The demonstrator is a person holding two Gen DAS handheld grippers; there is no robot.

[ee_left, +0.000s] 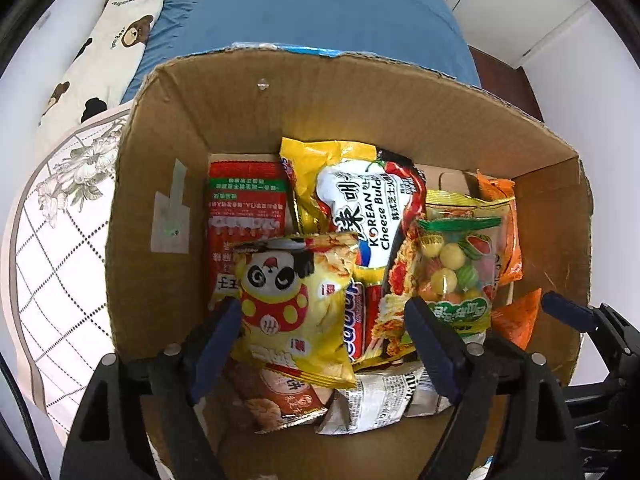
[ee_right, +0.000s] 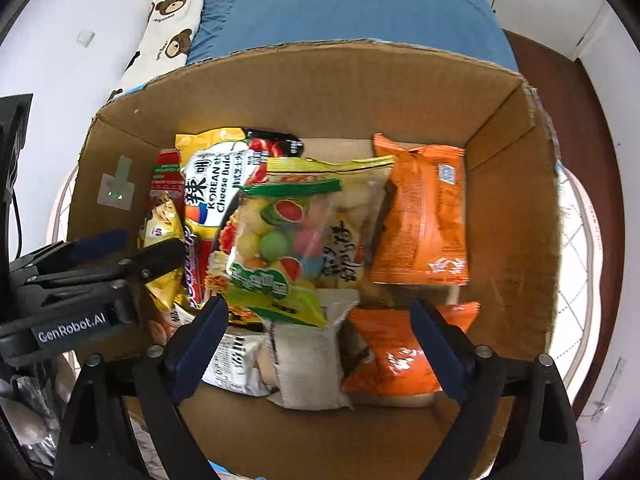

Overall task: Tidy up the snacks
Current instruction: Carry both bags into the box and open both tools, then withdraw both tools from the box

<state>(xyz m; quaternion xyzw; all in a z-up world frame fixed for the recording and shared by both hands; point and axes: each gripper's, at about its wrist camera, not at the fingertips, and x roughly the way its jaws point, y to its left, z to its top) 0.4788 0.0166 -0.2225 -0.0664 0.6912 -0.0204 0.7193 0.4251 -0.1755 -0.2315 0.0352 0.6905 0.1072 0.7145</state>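
Blue-padded fingers fill the bottom of both views. Left gripper (ee_left: 324, 320) stands open over the cardboard box (ee_left: 168, 152), its pads either side of the yellow panda chip bag (ee_left: 296, 304) without pressing on it — the bag lies loose on the pile. Right gripper (ee_right: 320, 328) is likewise open, nothing between its pads; below it sit a pale grey pouch (ee_right: 308, 364) and a crumpled orange packet (ee_right: 392, 356).

Left to right in the left wrist view: red sachet pack (ee_left: 248, 208) flat at the left of the box floor, panda bag at lower centre on top of it, Korean cheese noodle packet (ee_left: 372, 220) at centre, clear candy bag (ee_left: 456, 264) with coloured balls at centre right, orange wrappers at the far right edge. In the right wrist view a larger orange bag (ee_right: 420, 216) lies flat at upper right, apart from the rest.

Handling, as a judgement: all are light, soft, air-filled film packs — slick and crackly, prone to slipping or bursting under a hard pinch. Chips and noodles are brittle. Best hold looks to be the crimped seam or a corner, not the puffed middle. The candy bag is denser; take it by its green header strip.
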